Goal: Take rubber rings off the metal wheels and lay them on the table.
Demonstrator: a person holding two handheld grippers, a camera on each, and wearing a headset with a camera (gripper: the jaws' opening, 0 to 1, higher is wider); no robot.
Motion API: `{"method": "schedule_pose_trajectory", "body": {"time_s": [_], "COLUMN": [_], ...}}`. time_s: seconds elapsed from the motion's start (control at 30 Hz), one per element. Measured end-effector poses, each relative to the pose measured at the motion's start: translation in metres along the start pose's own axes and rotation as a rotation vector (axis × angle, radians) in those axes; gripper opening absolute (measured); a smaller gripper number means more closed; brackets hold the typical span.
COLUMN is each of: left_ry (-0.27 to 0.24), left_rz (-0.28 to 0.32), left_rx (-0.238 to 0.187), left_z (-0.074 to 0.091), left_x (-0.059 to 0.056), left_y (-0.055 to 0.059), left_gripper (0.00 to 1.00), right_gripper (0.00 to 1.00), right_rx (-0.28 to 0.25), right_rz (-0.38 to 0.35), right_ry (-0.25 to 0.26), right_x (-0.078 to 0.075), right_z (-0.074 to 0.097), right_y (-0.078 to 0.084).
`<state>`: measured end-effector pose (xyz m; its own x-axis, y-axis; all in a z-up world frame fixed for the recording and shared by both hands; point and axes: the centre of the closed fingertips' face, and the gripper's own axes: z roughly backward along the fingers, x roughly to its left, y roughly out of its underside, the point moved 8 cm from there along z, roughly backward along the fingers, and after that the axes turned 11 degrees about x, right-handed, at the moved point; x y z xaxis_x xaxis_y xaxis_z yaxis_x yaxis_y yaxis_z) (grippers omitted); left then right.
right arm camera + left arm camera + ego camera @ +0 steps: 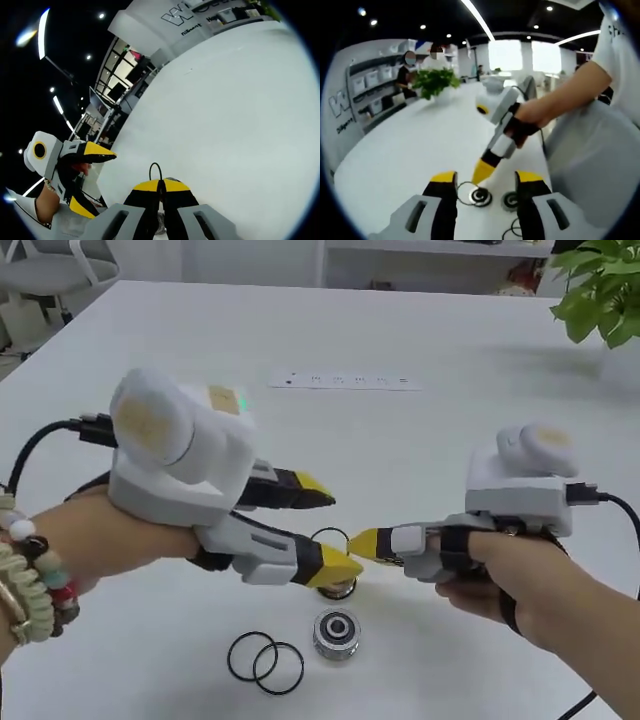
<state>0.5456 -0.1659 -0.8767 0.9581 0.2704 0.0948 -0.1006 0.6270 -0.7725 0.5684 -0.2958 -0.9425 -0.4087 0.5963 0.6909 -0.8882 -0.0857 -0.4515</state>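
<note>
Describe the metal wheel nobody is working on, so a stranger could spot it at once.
On the white table, look just nearer the person than where the left tool and right tool meet. A small silver wheel stands there beside two loose black rings. Unlike the other wheel, it has no tool over it.

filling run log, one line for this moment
left gripper open near wheel | right gripper shut on rubber ring | two rings on table

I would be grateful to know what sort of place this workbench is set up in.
Probably an open-plan office or lab showroom: a large white table carrying a power strip, a potted plant, wall shelves of storage boxes, and recessed ceiling lights.
</note>
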Motion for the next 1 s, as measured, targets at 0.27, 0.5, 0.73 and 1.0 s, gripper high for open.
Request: {"method": "schedule_pose_trajectory", "body": {"time_s": [0.27, 0.5, 0.73, 1.0], "left_ry": [-0.042, -0.081, -0.120, -0.172], "left_rz": [-0.027, -0.072, -0.087, -0.033], "left_rx": [-0.049, -0.004, -0.008, -0.002], "left_z": [0.047, 0.081, 0.109, 0.132], "left_x": [-0.003, -0.015, -0.029, -0.039], "left_y": [-0.017, -0.012, -0.006, 0.011], "left_gripper": [0.55, 0.60, 0.62, 0.63], "right_gripper": [0.00, 0.00, 0.00, 0.00], "right_rx": [-0.016, 0.004, 0.024, 0.043], "right_rz": [0.037, 0.085, 0.121, 0.149], "right_ry": [-0.027, -0.034, -0.052, -0.072], "right_x": [0.012, 0.020, 0.026, 0.034], "right_z": [0.002, -0.001, -0.004, -0.006], "right_y": [-0.005, -0.005, -0.004, -0.003]}}
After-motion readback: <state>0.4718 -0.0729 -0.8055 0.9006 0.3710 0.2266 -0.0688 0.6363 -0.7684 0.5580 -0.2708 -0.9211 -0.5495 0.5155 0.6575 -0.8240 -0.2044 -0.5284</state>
